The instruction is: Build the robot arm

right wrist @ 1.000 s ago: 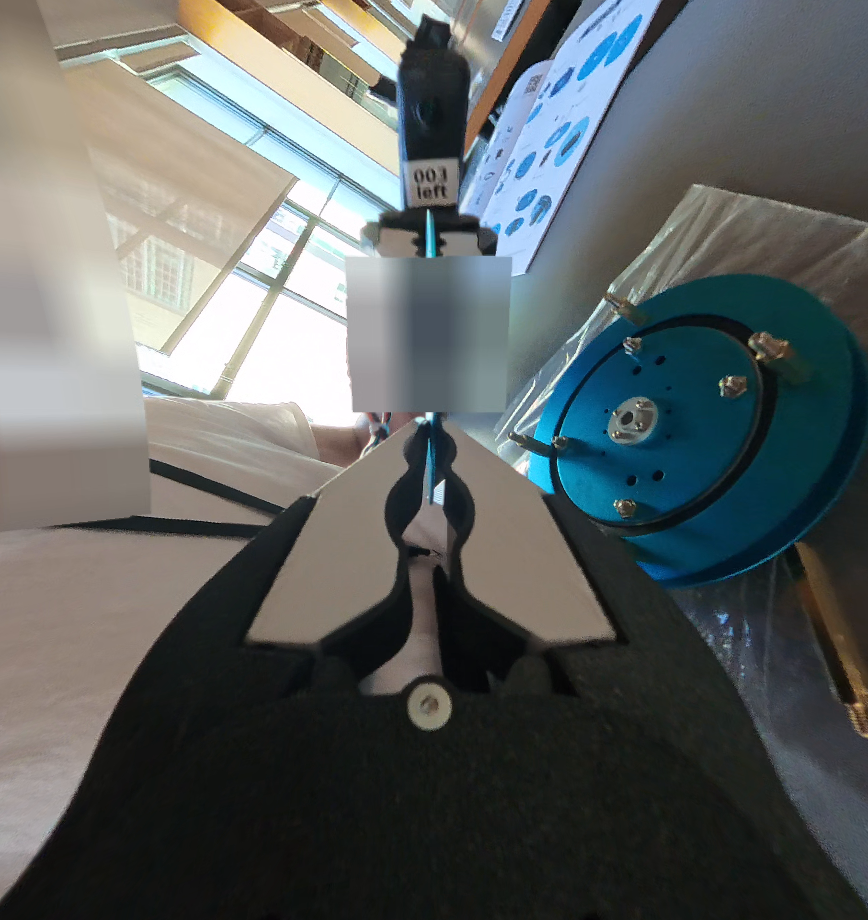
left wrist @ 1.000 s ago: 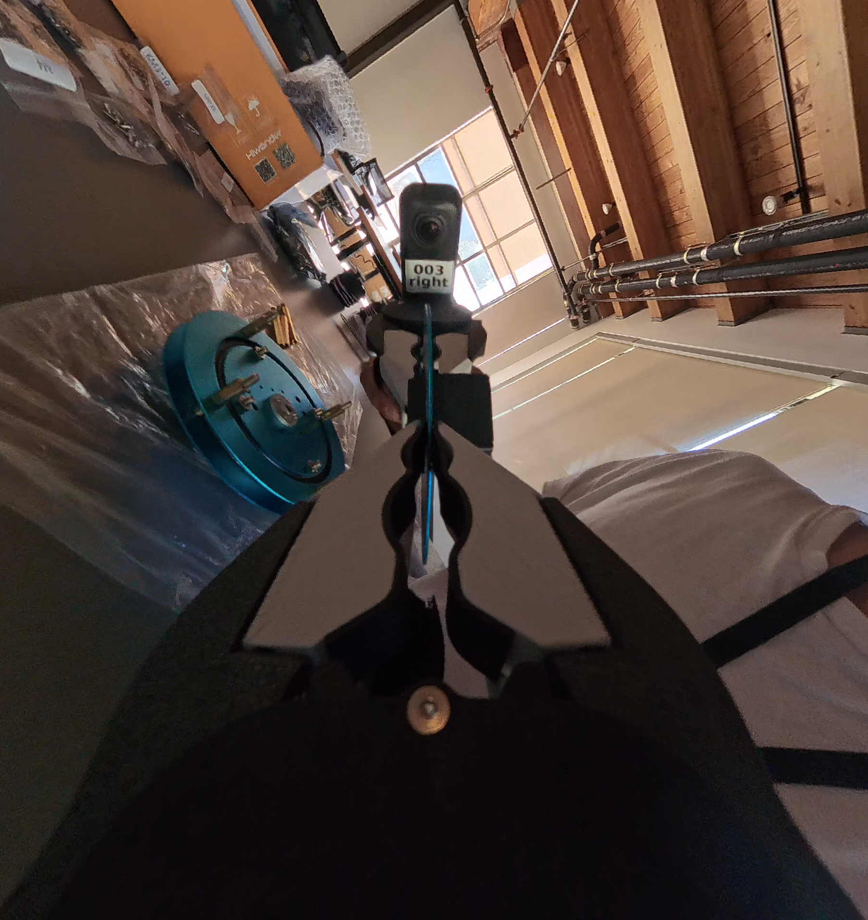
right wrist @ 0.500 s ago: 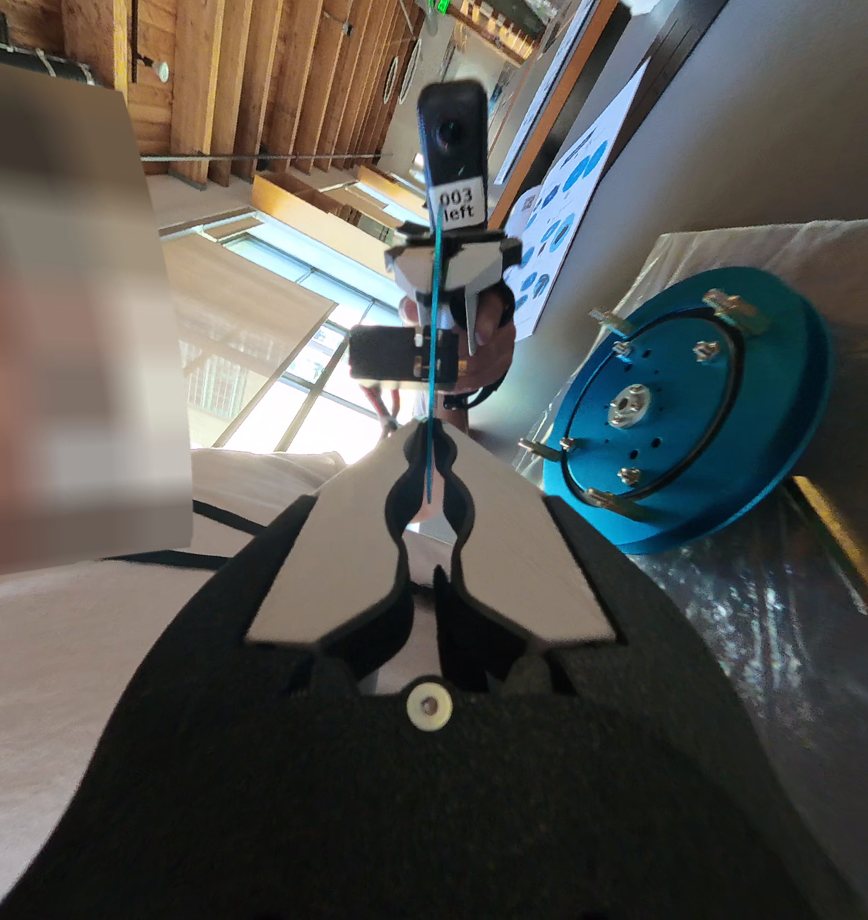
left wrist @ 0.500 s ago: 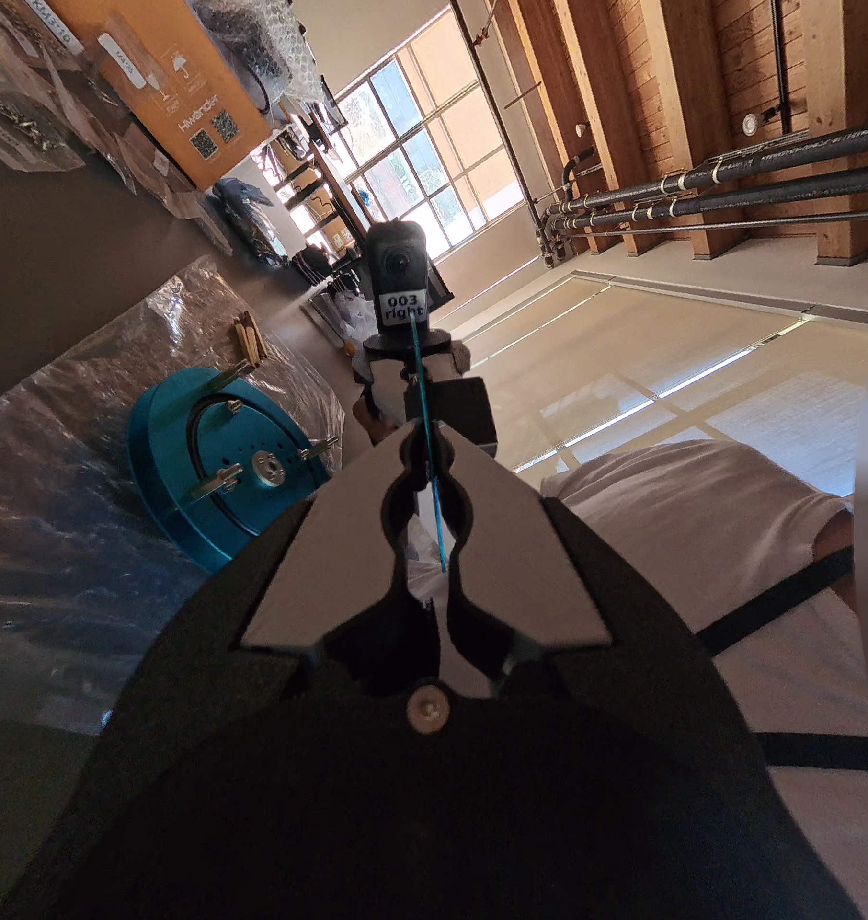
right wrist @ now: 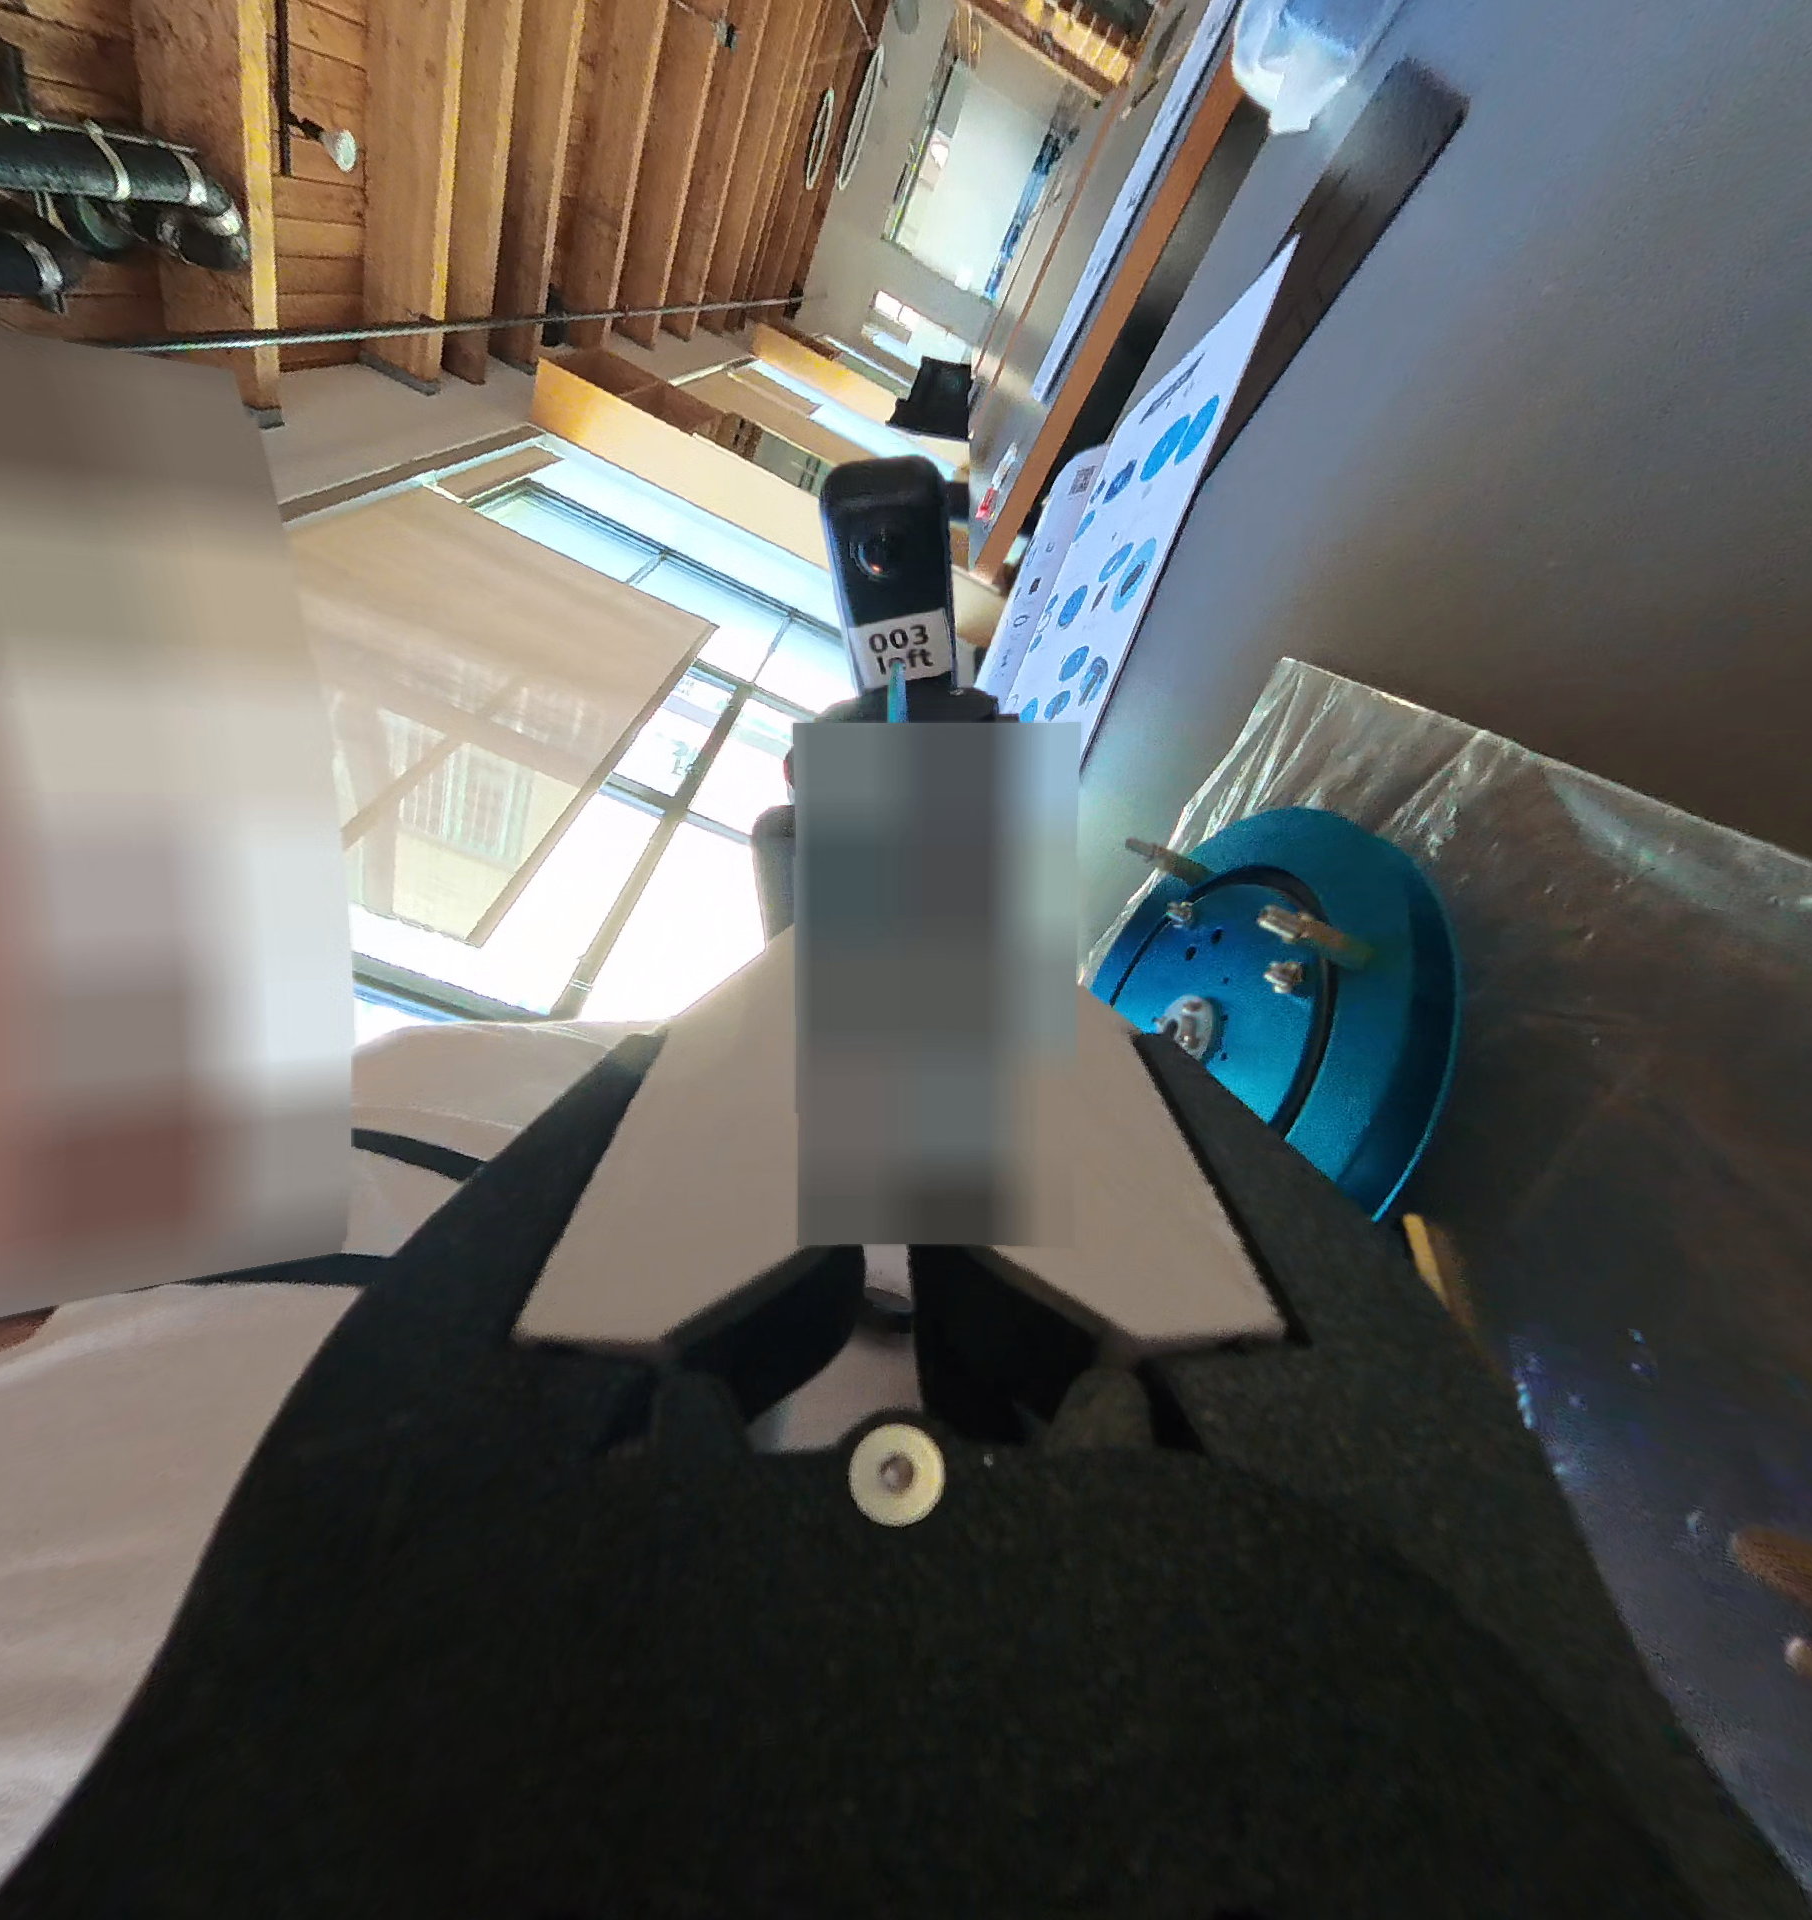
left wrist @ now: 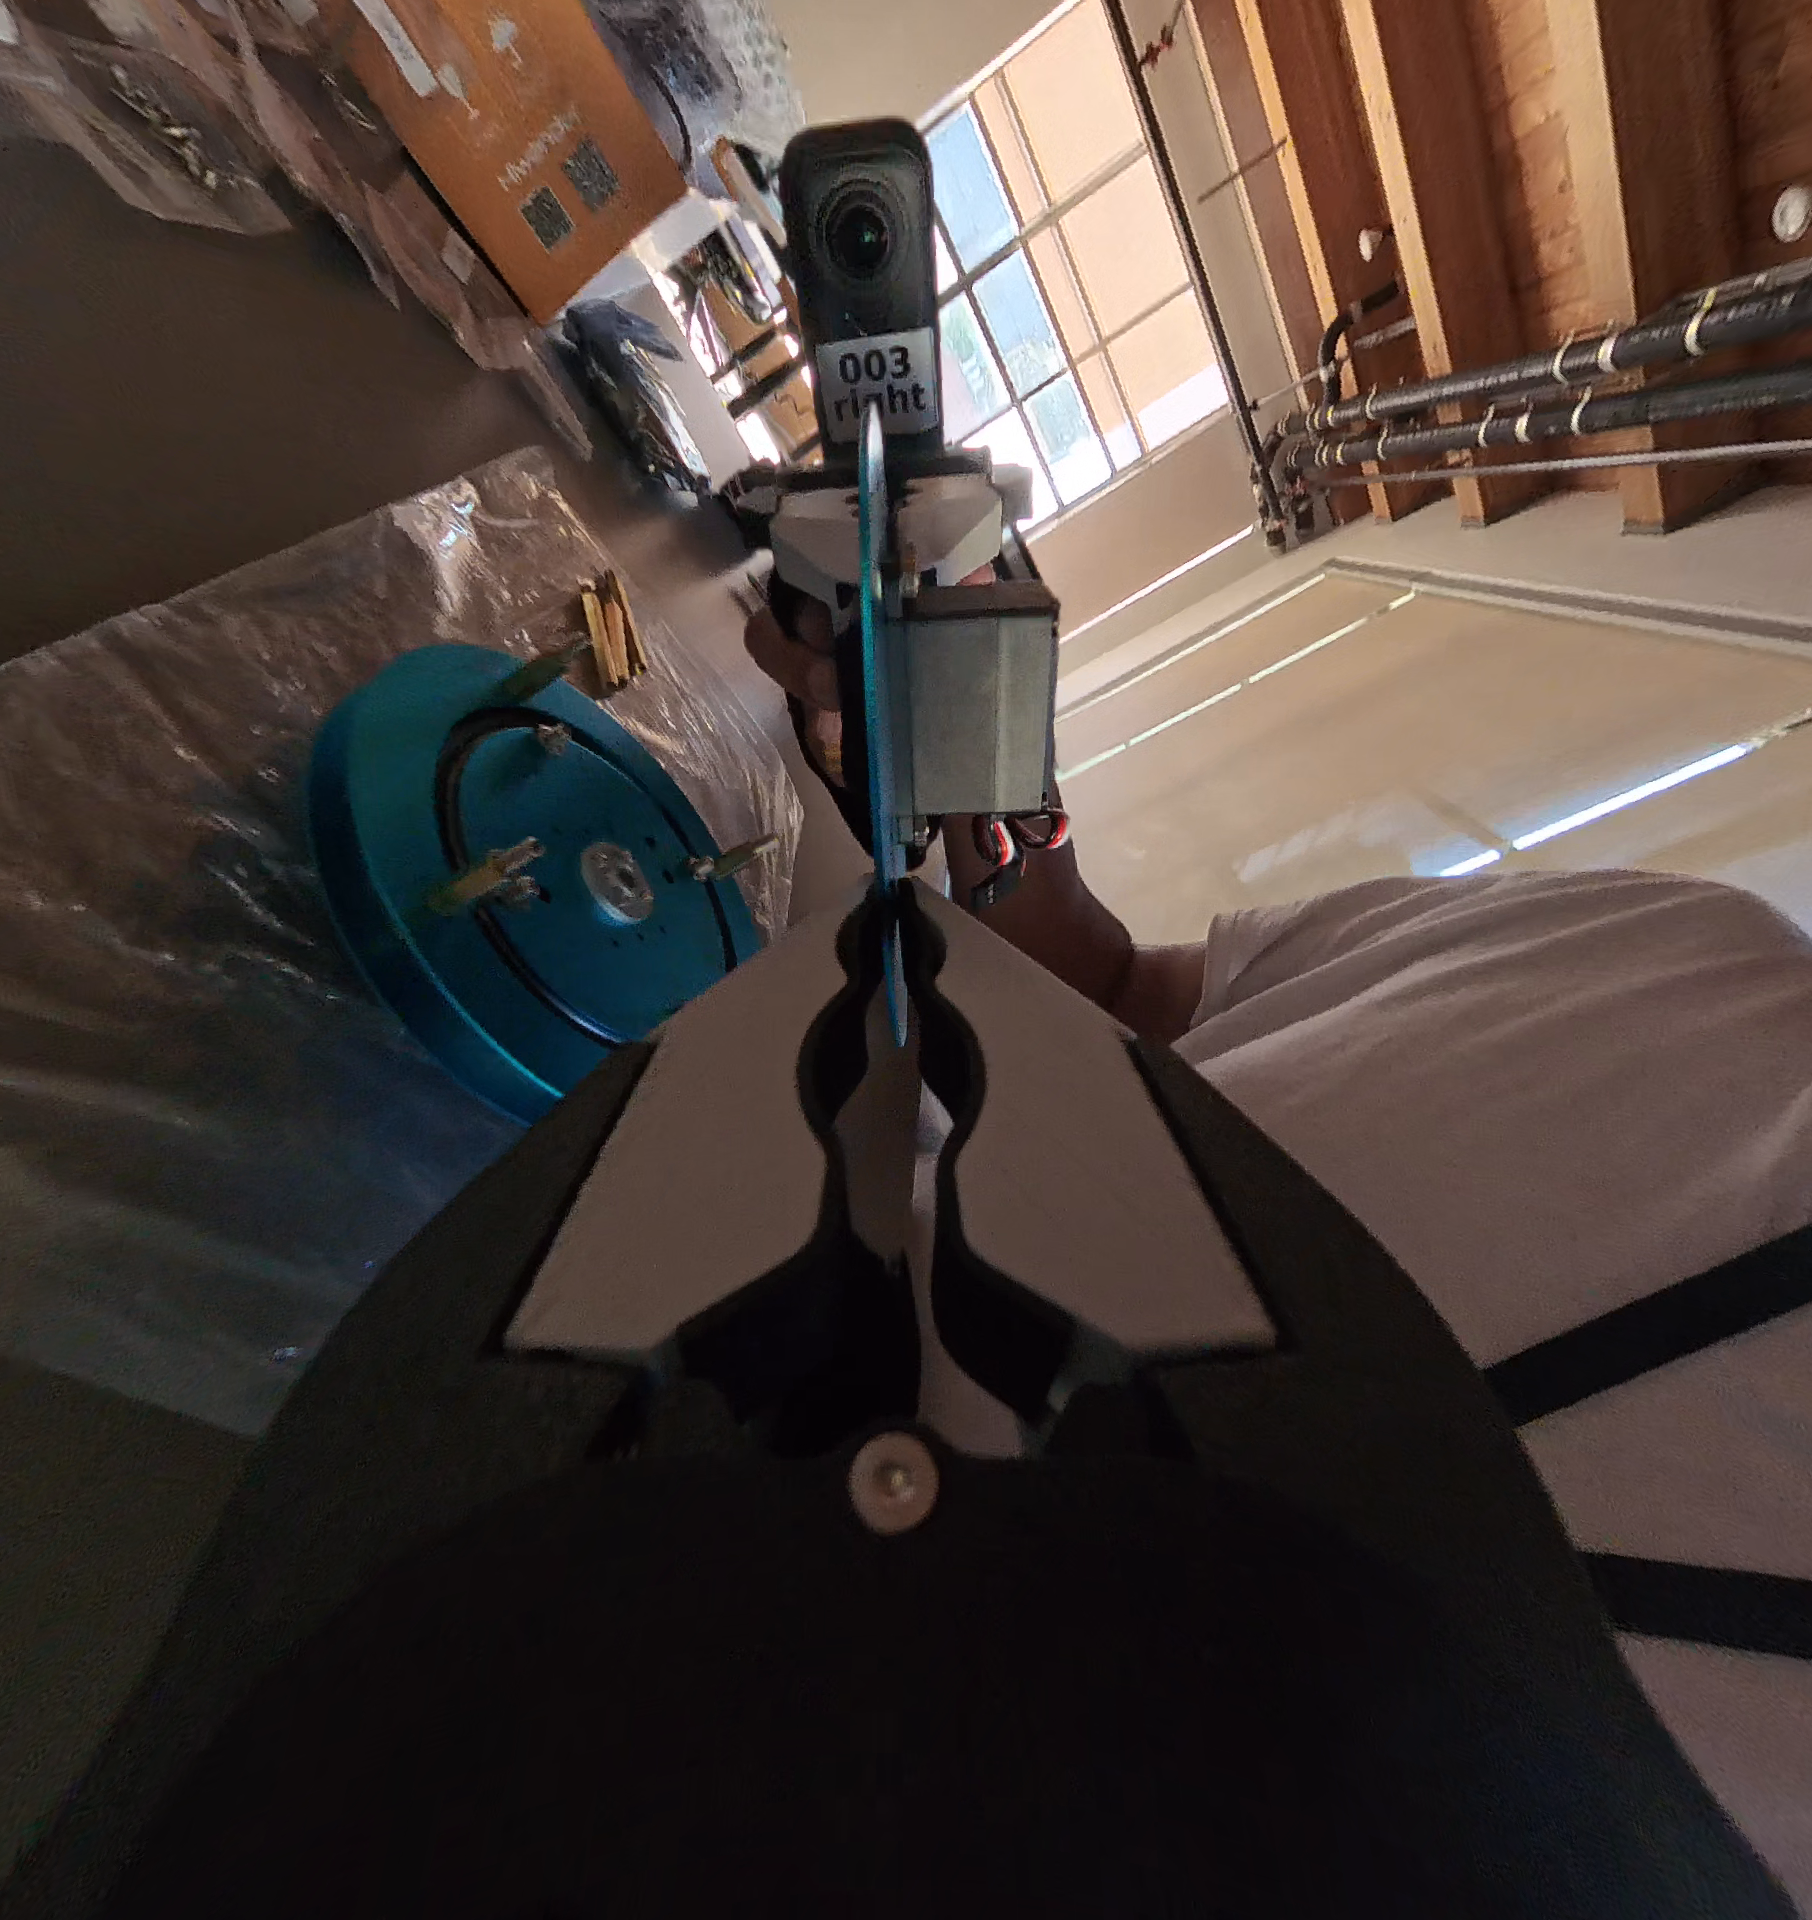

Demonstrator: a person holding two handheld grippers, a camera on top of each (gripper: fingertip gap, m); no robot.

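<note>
**Thin blue plate: clamped at two opposite edges**

Thin blue plate held in the air, edge-on, between both grippers. Judged stiff, light and smooth-faced, so likely slippery; best taken at the bare rim, clear of the grey box fixed to one face. Left gripper closed to plate thickness on the near edge. Right gripper apparently clamped likewise on the far edge; fingertips masked in its own view. Well apart, on a crinkled clear plastic sheet: thick blue disc bearing brass standoffs.
</note>
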